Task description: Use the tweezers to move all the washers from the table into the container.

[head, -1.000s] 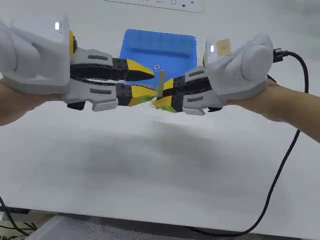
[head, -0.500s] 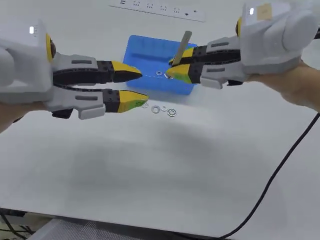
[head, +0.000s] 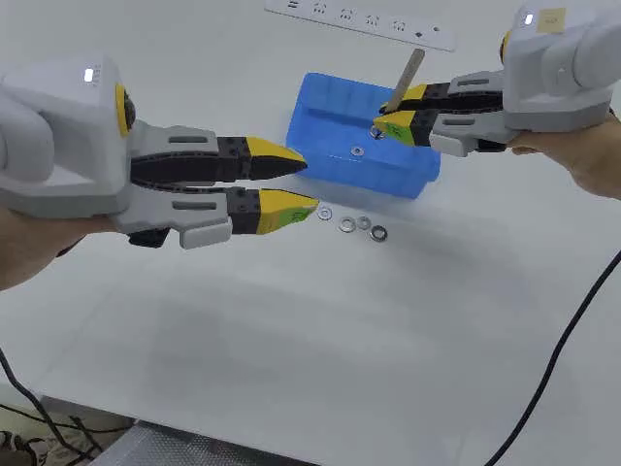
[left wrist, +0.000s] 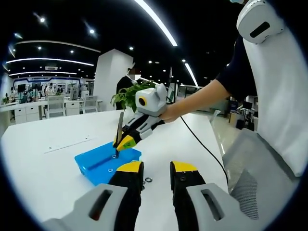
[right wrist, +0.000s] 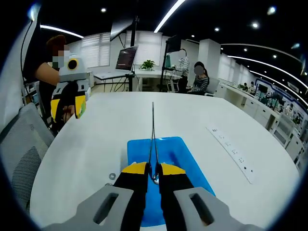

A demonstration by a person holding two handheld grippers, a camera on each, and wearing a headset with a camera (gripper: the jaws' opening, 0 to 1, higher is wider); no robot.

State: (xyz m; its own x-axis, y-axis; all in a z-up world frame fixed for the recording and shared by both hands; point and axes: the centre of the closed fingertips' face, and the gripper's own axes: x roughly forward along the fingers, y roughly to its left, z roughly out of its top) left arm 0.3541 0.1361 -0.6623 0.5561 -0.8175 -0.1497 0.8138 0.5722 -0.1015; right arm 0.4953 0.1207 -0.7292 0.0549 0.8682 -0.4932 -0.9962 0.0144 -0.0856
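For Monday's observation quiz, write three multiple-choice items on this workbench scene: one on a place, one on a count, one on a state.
1. The tweezers' tips are: A over the blue container; B in a cup; C under a cloth.
2. Washers lying on the table: A one; B four; C nine.
3. The left gripper is: A open, empty; B shut on tweezers; C holding a washer.
Key: A, tips hang above the blue floor; B, four lie in a row beside it; A, jaws apart, nothing between.

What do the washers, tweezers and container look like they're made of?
Washers: likely metal, silvery with a slight glint. Tweezers: apparently metal, a thin, dull grey strip. Container: probably plastic, uniform bright blue with smooth moulded walls.
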